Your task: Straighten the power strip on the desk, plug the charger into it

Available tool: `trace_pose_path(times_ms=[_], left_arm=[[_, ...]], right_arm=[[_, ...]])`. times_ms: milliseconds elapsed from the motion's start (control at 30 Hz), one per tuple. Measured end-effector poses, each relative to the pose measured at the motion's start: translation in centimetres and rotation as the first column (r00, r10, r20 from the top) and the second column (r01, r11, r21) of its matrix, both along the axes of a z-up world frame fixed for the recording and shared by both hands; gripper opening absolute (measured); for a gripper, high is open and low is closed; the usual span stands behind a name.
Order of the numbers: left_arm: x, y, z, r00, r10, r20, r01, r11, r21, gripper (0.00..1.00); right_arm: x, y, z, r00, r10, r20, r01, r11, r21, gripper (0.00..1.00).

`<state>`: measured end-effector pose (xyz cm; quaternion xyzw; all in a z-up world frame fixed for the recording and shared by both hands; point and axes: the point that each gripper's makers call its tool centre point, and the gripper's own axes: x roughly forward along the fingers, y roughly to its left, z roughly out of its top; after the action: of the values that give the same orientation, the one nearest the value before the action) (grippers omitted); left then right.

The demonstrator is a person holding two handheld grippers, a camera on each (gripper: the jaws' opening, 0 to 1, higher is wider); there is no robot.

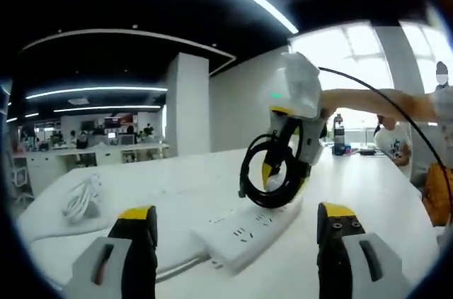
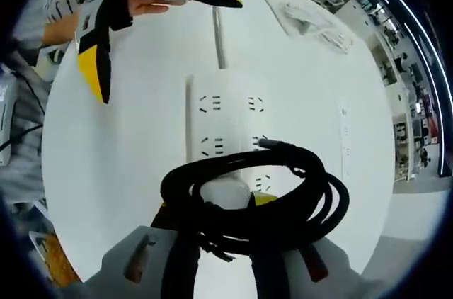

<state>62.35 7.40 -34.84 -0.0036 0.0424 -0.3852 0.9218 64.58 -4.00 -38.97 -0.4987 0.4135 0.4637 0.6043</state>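
I'm seeing a loose bundle of white cable (image 1: pixel 83 196) lying far left on the white desk (image 1: pixel 368 185), well apart from the work; a dark bottle (image 1: pixel 338 132) is standing at the far edge. A second slim white strip (image 2: pixel 345 139) is lying beside the main one in the right gripper view. Power strip (image 1: pixel 248 232) is a glossy white plastic block, flat on the desk, sockets up, its white lead (image 2: pixel 219 37) running away from it. Right gripper (image 1: pixel 283 171) is hovering just over the strip, clamped on the white charger (image 2: pixel 228 191), whose black coiled cable (image 2: pixel 258 207) is draping over the jaws and blocking the nearest sockets. Left gripper (image 1: pixel 237 224) is sitting with jaws apart, holding nothing, strip between them in its view
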Motion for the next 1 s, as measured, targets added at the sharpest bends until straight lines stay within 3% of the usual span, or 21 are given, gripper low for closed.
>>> trace_pose_path(times_ms=[167, 333, 467, 567, 633, 767, 1000], left_arm=[[0.1, 0.1, -0.5, 1.0, 0.003, -0.009, -0.003, 1.0, 0.006, 0.95], [0.3, 0.6, -0.7, 1.0, 0.022, -0.016, -0.022, 1.0, 0.008, 0.95], [0.0, 0.7, -0.3, 1.0, 0.019, -0.016, -0.02, 0.999, -0.028, 0.95], [0.2, 0.9, -0.5, 0.999, 0.031, -0.011, -0.031, 0.999, -0.01, 0.95], [0.4, 1.1, -0.8, 0.999, 0.04, -0.009, -0.04, 0.999, 0.003, 0.95], [0.6, 1.2, -1.1, 0.999, 0.044, -0.016, -0.044, 0.999, 0.002, 0.94], [1.0, 1.2, -2.1, 0.998, 0.057, -0.022, -0.056, 0.998, 0.037, 0.94]], right_arm=[[-0.3, -0.1, -0.3, 0.999, -0.012, -0.037, 0.009, 0.998, -0.065, 0.23], [-0.6, 0.0, -0.4, 0.998, -0.03, -0.059, 0.026, 0.997, -0.071, 0.23], [-0.8, 0.0, -0.6, 0.998, -0.035, -0.044, 0.032, 0.996, -0.083, 0.23], [-0.6, -0.6, -0.9, 0.999, -0.03, -0.043, 0.023, 0.989, -0.148, 0.23], [-0.9, -0.4, -0.9, 1.0, -0.016, -0.013, 0.014, 0.988, -0.154, 0.23], [-0.9, -0.6, -0.9, 1.0, -0.031, 0.007, 0.031, 0.996, -0.088, 0.23], [-0.8, -0.7, -1.0, 0.998, -0.019, 0.06, 0.026, 0.993, -0.112, 0.25]])
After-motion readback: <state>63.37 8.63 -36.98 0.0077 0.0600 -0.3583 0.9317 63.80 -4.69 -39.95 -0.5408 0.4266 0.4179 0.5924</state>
